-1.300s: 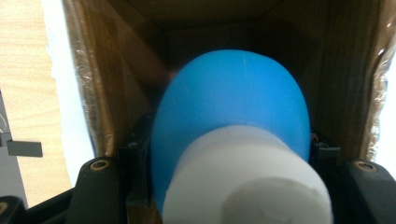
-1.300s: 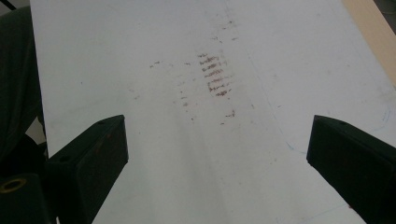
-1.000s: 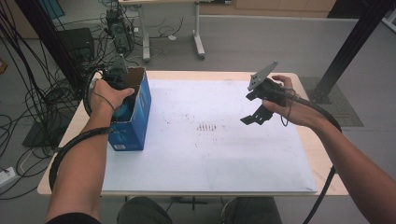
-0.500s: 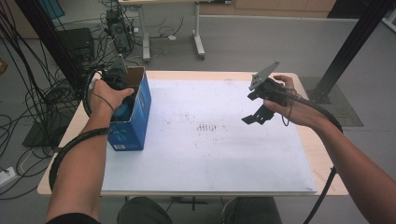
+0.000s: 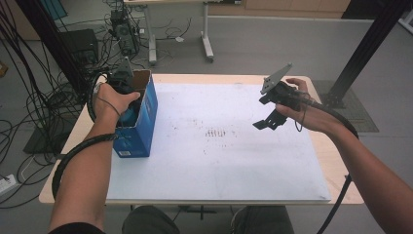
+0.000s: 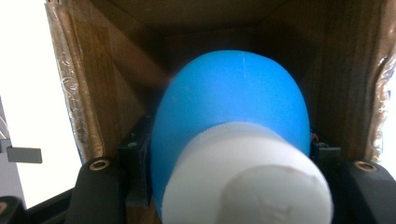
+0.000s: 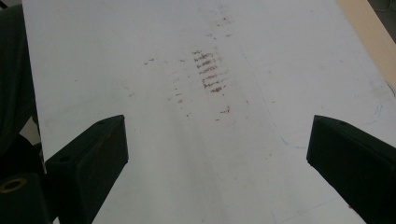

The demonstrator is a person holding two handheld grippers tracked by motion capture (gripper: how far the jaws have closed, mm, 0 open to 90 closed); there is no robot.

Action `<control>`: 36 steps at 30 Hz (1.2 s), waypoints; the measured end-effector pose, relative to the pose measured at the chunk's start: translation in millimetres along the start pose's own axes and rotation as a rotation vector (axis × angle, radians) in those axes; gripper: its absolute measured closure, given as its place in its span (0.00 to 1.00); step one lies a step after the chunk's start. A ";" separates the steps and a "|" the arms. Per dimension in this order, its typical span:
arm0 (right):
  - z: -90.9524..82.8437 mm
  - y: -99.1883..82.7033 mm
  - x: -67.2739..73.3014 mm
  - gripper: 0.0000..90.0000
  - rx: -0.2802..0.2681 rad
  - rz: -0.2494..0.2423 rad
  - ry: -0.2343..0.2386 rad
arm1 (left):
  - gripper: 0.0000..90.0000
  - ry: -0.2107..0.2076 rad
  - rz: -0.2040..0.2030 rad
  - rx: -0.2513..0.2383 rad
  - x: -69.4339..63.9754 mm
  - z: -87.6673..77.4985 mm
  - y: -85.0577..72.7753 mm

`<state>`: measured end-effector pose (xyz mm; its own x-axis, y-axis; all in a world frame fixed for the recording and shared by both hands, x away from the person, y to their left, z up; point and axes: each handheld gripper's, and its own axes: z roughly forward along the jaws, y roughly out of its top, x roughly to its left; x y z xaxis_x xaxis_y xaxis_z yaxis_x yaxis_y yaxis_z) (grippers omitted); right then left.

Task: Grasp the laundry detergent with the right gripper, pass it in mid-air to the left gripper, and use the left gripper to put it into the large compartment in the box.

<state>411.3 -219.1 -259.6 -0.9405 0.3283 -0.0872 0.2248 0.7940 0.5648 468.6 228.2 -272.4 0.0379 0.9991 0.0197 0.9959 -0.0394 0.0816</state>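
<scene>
A blue cardboard box (image 5: 140, 127) with an open top stands at the table's left edge. My left gripper (image 5: 127, 100) reaches down into it, shut on a blue bottle (image 6: 233, 109) with a white cap (image 6: 250, 179); the jaws press the bottle's sides, and brown cardboard walls surround it in the left gripper view. At the right side of the table my right gripper (image 5: 267, 121) hovers above the white sheet (image 5: 219, 146), open, with nothing between its jaws. The right gripper view looks down on brown smudges (image 7: 210, 72) on the sheet.
The white sheet covers most of the wooden table (image 5: 336, 161). Cables (image 5: 44, 97) and a black frame stand on the floor at the left. Another table's legs (image 5: 207, 41) stand beyond the far edge, and a black post (image 5: 363, 53) rises at the right.
</scene>
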 end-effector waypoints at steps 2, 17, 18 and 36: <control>-0.4 0.2 -0.1 0.06 0.000 0.000 -0.003 | 0.41 0.001 0.000 -0.001 -0.3 0.1 0.1; -3.6 2.5 -0.9 0.06 0.001 -0.008 -0.009 | 0.41 0.001 -0.004 -0.003 -0.9 0.2 0.1; -3.6 2.6 -0.9 0.06 0.001 -0.009 -0.009 | 0.41 0.001 -0.004 -0.004 -0.8 0.2 0.0; -4.3 3.0 -0.7 0.06 0.005 -0.014 -0.010 | 0.41 0.002 -0.005 -0.005 -1.2 0.3 -0.5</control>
<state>411.6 -219.1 -254.3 -0.9410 0.3221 -0.1036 0.2127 0.8012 0.5593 468.0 227.0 -272.7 0.0329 0.9992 0.0215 0.9956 -0.0347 0.0871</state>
